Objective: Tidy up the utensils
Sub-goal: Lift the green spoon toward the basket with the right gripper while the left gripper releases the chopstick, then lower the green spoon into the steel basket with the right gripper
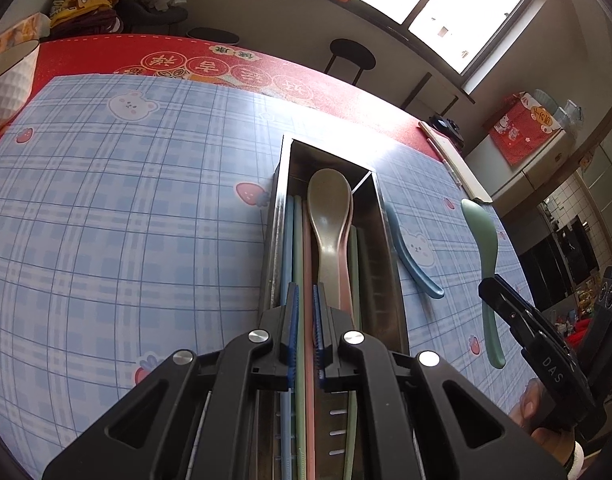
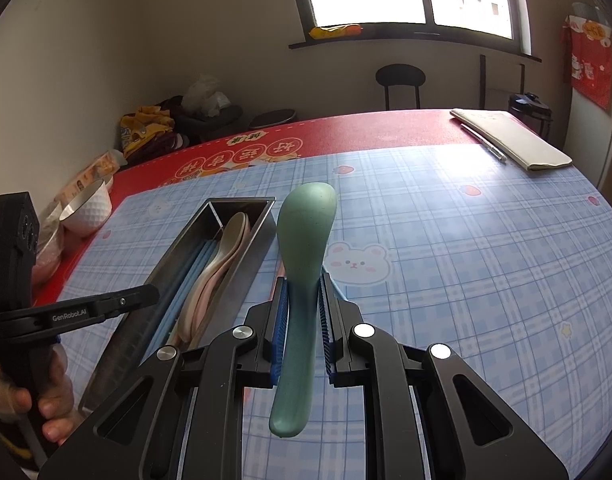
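A long steel utensil box (image 1: pixel 282 216) lies on the blue plaid mat and holds a beige spoon (image 1: pixel 329 216), a pink spoon under it, and blue, green and pink chopsticks. My left gripper (image 1: pixel 305 294) hovers over the box's near end with a narrow gap between its pads, gripping nothing. A blue spoon (image 1: pixel 414 260) lies just right of the box. My right gripper (image 2: pixel 303 292) is shut on a green spoon (image 2: pixel 302 264), held above the mat right of the box (image 2: pixel 242 272); it also shows in the left wrist view (image 1: pixel 486 264).
A white bowl (image 2: pixel 86 208) and snack packets stand at the table's left edge. A notebook with a pen (image 2: pixel 514 140) lies at the far right corner. A red cloth (image 1: pixel 290 68) covers the far table. Black stools (image 2: pixel 400 80) stand beyond it.
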A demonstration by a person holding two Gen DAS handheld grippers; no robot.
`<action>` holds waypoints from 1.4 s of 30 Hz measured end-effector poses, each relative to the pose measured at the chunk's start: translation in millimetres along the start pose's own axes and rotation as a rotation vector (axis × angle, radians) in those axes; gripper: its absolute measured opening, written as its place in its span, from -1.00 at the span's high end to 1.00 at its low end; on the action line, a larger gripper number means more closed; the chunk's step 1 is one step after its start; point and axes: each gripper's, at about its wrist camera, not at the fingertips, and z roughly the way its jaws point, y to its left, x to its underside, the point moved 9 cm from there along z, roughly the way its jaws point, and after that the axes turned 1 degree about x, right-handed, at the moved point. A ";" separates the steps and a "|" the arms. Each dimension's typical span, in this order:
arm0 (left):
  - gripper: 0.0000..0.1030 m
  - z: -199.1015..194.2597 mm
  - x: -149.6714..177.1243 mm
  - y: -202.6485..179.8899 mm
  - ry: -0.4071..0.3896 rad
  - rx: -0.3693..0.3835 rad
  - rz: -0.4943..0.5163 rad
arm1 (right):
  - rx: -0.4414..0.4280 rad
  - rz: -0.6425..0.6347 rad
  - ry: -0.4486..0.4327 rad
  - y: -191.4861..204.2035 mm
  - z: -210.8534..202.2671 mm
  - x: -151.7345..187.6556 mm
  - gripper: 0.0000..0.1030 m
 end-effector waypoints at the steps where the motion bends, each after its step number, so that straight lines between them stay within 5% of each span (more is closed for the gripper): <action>1: 0.85 -1.2 -0.4 -1.7 -0.001 0.005 0.009 | -0.003 0.003 0.002 0.7 -0.1 0.9 0.70; 11: 0.42 -32.4 -24.5 -15.4 -0.105 -0.029 0.267 | 0.003 0.017 0.027 9.9 2.9 3.4 0.70; 14: 0.08 -37.3 -27.2 -11.8 -0.141 -0.071 0.355 | 0.006 0.041 0.035 10.6 4.7 4.2 0.70; 18: -0.76 -41.2 -26.5 -10.3 -0.183 -0.091 0.461 | 0.016 0.075 0.042 13.0 8.2 4.3 0.70; 24: -0.85 -43.1 -33.0 10.6 -0.190 -0.040 0.386 | 0.000 0.110 0.076 32.2 18.7 1.6 0.70; 42: -0.88 -64.9 -56.7 63.9 -0.265 -0.108 0.172 | 0.027 0.080 0.206 92.2 76.6 -8.0 0.69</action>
